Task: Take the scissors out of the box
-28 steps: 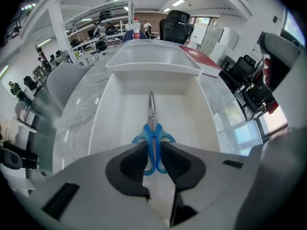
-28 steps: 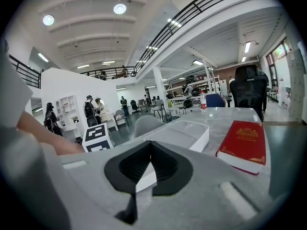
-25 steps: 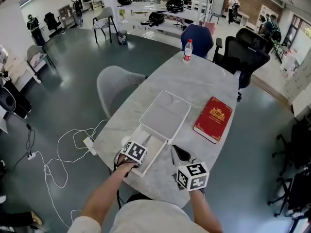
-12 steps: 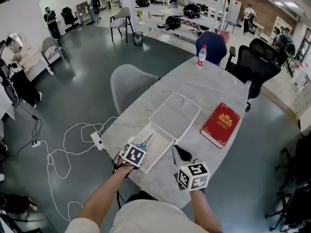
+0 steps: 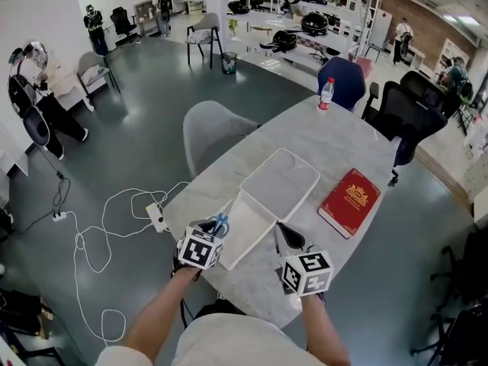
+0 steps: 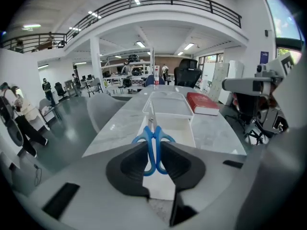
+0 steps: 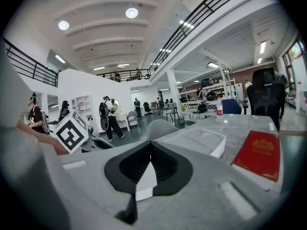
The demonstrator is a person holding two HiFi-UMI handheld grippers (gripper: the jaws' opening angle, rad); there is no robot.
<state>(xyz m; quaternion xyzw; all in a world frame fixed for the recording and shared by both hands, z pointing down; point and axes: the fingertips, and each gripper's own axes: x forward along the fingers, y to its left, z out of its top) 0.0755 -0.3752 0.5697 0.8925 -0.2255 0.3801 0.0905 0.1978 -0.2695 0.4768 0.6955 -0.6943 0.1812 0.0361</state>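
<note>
The blue-handled scissors (image 5: 220, 223) (image 6: 153, 143) hang above the near left edge of the open white box (image 5: 245, 236) (image 6: 184, 128), blades pointing away from me. My left gripper (image 5: 215, 228) (image 6: 153, 153) is shut on their handles. The box's lid (image 5: 280, 183) (image 6: 168, 107) lies just beyond it on the marble table (image 5: 305, 139). My right gripper (image 5: 288, 239) (image 7: 151, 145) stands at the box's near right side with its tips together. A white corner of the box (image 7: 143, 181) shows through the gap under them; I cannot tell whether they touch it.
A red book (image 5: 349, 202) (image 7: 259, 155) lies right of the lid. A water bottle (image 5: 326, 95) stands at the table's far end. A grey chair (image 5: 213, 132) is at the table's left, with a white cable (image 5: 114, 227) on the floor.
My left gripper has come up out of the box with the scissors in it and drawn back to the near left. The right gripper has stayed beside the box.
</note>
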